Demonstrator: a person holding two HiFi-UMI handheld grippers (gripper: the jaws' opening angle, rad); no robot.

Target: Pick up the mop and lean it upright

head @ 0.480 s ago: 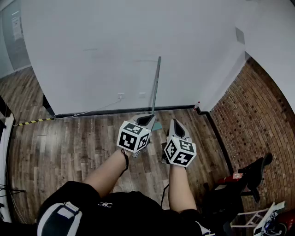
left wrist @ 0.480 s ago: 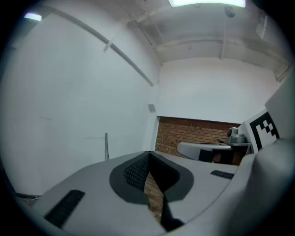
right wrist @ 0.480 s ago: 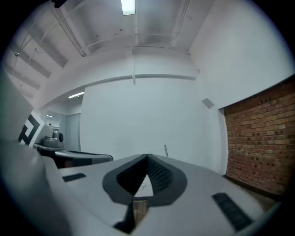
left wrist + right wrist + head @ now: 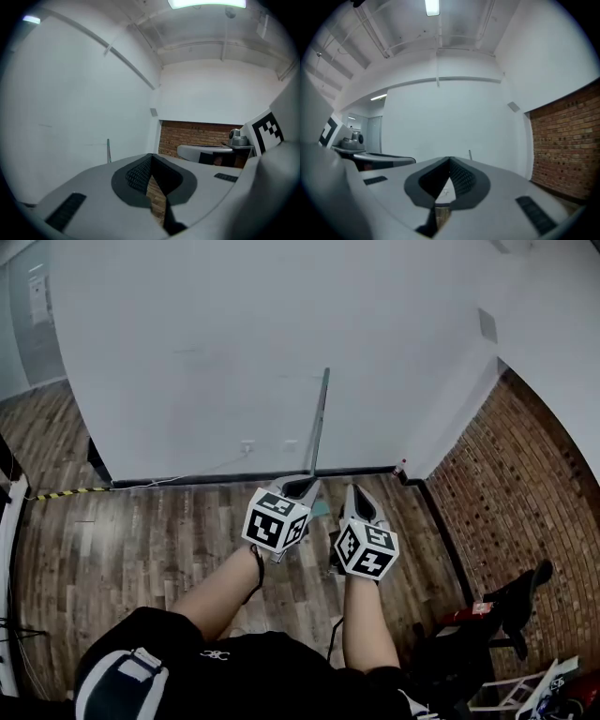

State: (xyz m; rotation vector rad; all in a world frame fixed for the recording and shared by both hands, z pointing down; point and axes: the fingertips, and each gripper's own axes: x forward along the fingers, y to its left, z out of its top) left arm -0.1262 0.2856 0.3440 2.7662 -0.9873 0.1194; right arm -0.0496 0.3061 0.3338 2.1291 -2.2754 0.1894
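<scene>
We see the mop (image 4: 319, 423) standing against the wall (image 4: 234, 343) at the floor's far edge, handle vertical, just ahead of the left claw (image 4: 302, 486), nearer than the right claw (image 4: 356, 491); both are closed and empty.

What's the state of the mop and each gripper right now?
mop: upright, handle leaning on the white wall, not held.
left gripper: jaws shut, nothing between them.
right gripper: jaws shut, nothing between them.
</scene>
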